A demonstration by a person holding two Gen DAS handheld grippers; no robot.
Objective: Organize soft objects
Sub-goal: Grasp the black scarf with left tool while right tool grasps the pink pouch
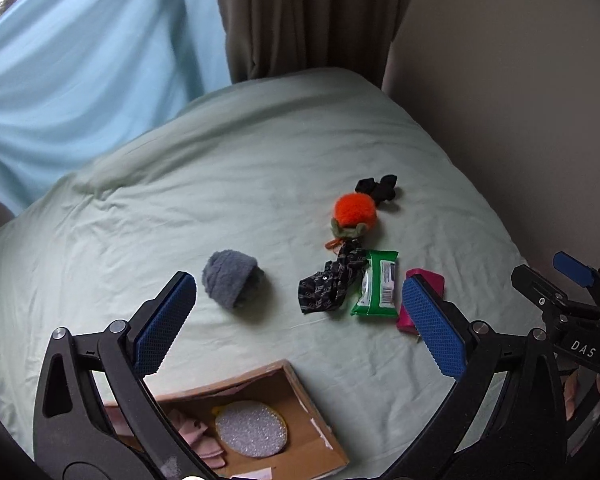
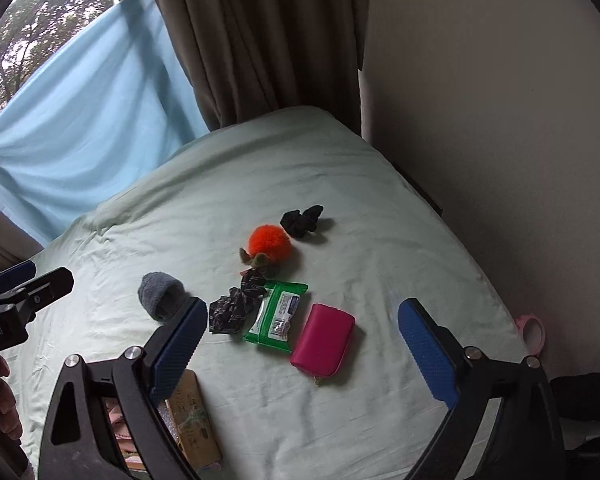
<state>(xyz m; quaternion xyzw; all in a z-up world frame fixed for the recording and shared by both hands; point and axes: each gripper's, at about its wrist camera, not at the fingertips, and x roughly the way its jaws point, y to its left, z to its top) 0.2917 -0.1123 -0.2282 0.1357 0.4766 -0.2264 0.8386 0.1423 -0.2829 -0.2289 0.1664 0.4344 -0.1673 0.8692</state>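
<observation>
On the pale green bed [image 1: 180, 208] lie a grey fuzzy sock roll [image 1: 232, 282] [image 2: 162, 296], an orange pompom [image 1: 356, 210] [image 2: 270, 244], a black scrunchie [image 1: 380, 188] [image 2: 302, 220], a patterned dark scrunchie [image 1: 332, 286] [image 2: 238, 304], a green wipes pack [image 1: 376, 290] [image 2: 278, 318] and a pink pouch [image 1: 420, 280] [image 2: 324, 340]. My left gripper [image 1: 300, 320] is open and empty above the bed, over the box's far edge. My right gripper [image 2: 304, 354] is open and empty, hovering over the pink pouch.
A cardboard box [image 1: 296, 384] [image 2: 192, 416] sits at the near edge, holding a glittery round pad [image 1: 252, 428] and pink items. A wall [image 2: 500, 140] runs along the right, curtains [image 2: 260, 40] behind. A pink ring [image 2: 534, 330] lies off the bed's right side.
</observation>
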